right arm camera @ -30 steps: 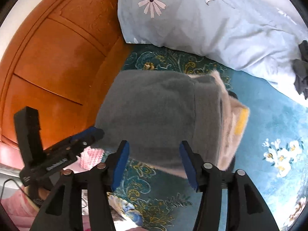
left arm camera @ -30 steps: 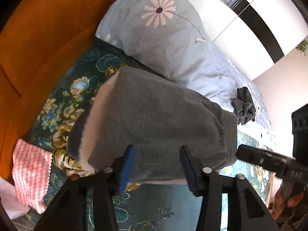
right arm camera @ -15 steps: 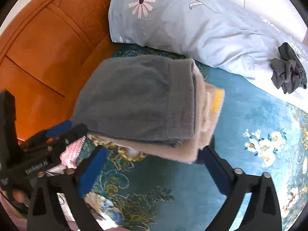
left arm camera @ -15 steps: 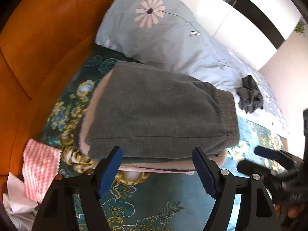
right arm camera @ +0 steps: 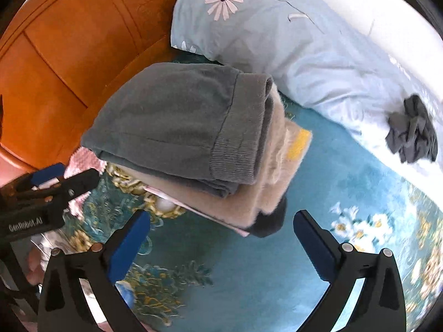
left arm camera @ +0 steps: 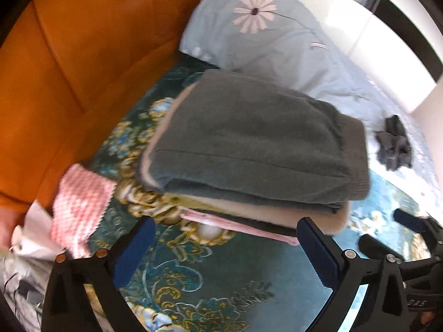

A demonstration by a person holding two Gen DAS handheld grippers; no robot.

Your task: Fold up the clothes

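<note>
Both grippers, left [left arm camera: 225, 244] and right [right arm camera: 221, 238], have backed off the folded stack [left arm camera: 249, 149], fingers now spread wide

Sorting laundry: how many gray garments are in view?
2: a folded gray garment tops the stack; a crumpled gray garment lies on the pale blue bedding. Others may be hidden.

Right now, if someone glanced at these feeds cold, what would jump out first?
The stack of folded clothes mid-frame on the teal floral bedspread, a grey knit garment on top. Behind it lies a pale blue daisy pillow, with a crumpled dark garment off to the right. Both hand-held grippers, left and right, stand open and empty.
</note>
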